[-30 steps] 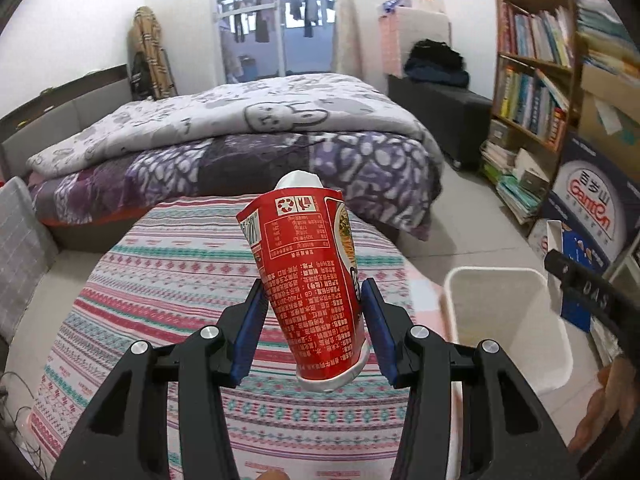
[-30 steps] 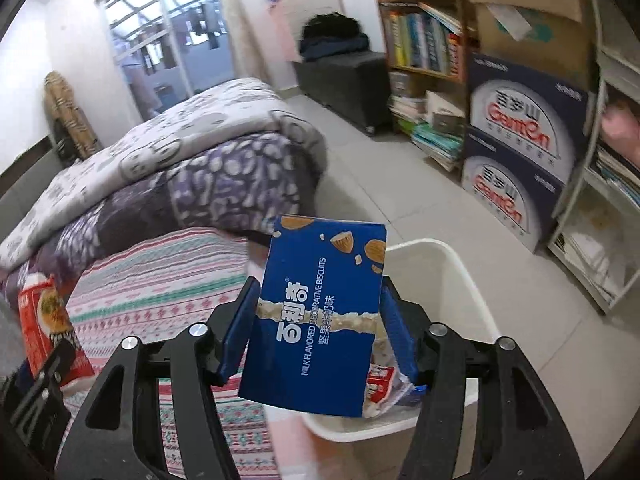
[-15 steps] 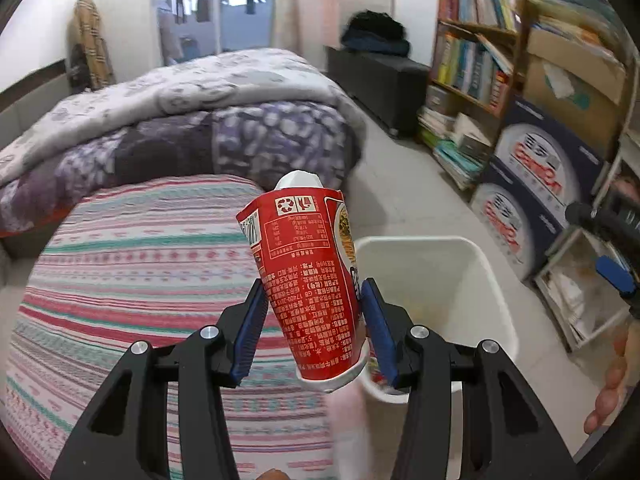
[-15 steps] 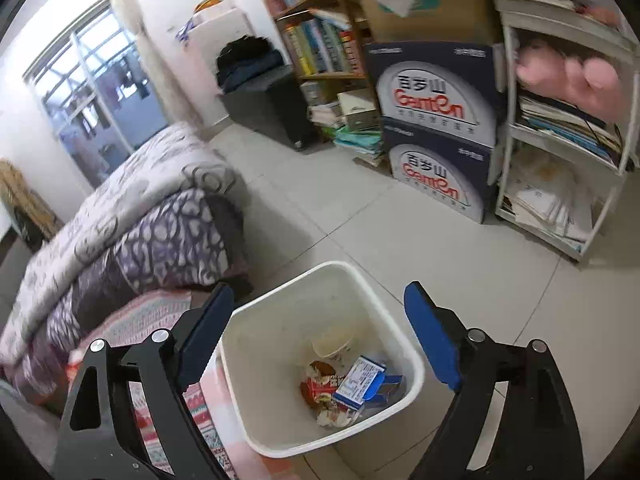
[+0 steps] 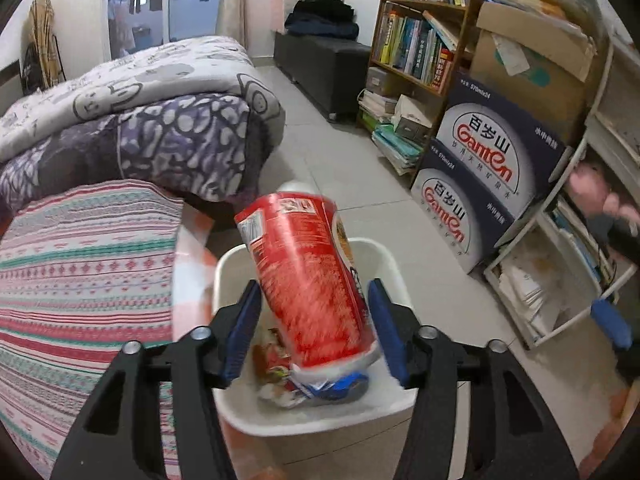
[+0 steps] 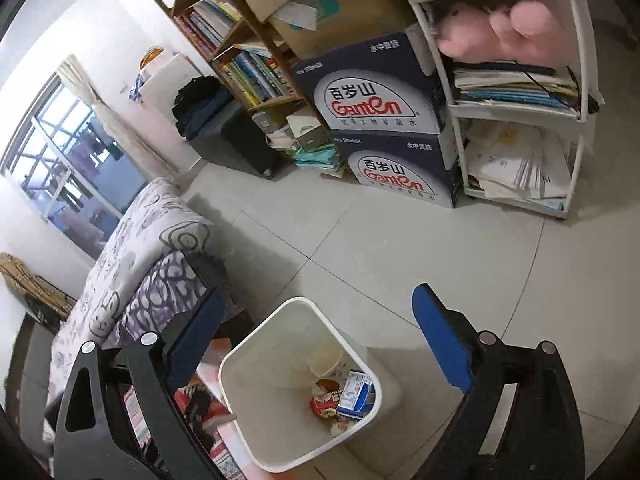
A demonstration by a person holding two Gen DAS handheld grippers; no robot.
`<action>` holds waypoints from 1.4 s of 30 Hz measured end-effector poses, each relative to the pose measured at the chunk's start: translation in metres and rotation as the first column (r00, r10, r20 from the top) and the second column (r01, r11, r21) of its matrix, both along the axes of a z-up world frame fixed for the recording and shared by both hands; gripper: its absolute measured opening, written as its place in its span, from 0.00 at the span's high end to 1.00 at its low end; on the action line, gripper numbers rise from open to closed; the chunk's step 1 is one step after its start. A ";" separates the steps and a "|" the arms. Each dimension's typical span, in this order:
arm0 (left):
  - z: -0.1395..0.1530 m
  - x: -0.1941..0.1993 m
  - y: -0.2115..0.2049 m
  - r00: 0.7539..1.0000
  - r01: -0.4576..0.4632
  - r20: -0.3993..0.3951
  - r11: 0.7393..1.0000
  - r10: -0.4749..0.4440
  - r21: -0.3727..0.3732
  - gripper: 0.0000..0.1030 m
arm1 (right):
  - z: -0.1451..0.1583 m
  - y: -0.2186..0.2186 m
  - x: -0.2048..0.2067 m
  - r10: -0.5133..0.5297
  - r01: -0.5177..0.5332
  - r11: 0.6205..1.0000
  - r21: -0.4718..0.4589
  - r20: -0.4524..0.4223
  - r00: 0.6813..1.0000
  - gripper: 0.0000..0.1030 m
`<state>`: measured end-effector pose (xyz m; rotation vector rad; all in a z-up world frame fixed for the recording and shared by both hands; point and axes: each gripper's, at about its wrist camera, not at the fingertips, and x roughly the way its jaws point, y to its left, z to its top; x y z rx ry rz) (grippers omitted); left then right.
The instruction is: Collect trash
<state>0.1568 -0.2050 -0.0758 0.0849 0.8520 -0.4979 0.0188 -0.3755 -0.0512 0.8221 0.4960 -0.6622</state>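
Observation:
A red instant-noodle cup (image 5: 308,280) is between the fingers of my left gripper (image 5: 314,332), right above the white trash bin (image 5: 320,416). The cup is motion-blurred and tilted, and the jaws stand slightly wider than it, so it looks released. My right gripper (image 6: 316,344) is open and empty, above and behind the same bin (image 6: 240,396). Inside the bin lie a blue biscuit box (image 6: 356,394), a red wrapper (image 6: 324,404) and a pale cup (image 6: 326,362).
A striped cloth-covered surface (image 5: 80,280) lies left of the bin, with a bed and quilt (image 5: 140,112) behind. Navy Ganten boxes (image 5: 480,184), a bookshelf (image 5: 420,48) and a white rack of papers (image 6: 520,132) stand on the right across the tiled floor.
My left gripper moved right from over the striped cloth to above the bin and its jaws opened around the cup. My right gripper dropped the blue box into the bin and stays open.

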 end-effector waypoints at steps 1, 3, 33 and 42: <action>0.001 0.002 -0.001 1.000 -0.003 -0.010 1.000 0.002 -0.011 0.36 | 0.000 -0.002 -0.003 -0.004 0.004 1.000 0.005 0.005 1.000 0.11; 0.007 0.003 0.001 1.000 -0.003 -0.021 0.999 0.002 -0.037 0.34 | 0.003 -0.004 -0.006 -0.011 0.011 1.000 0.005 0.017 1.000 0.10; 0.058 -0.115 0.235 0.867 -0.390 0.345 0.921 0.360 0.017 0.06 | 0.022 0.218 -0.033 0.271 -0.281 0.819 -0.500 -0.095 0.958 0.07; 0.039 -0.114 0.258 0.876 -0.417 0.283 0.908 0.389 0.043 0.07 | -0.005 0.248 -0.024 0.328 -0.357 0.777 -0.519 -0.150 0.933 0.07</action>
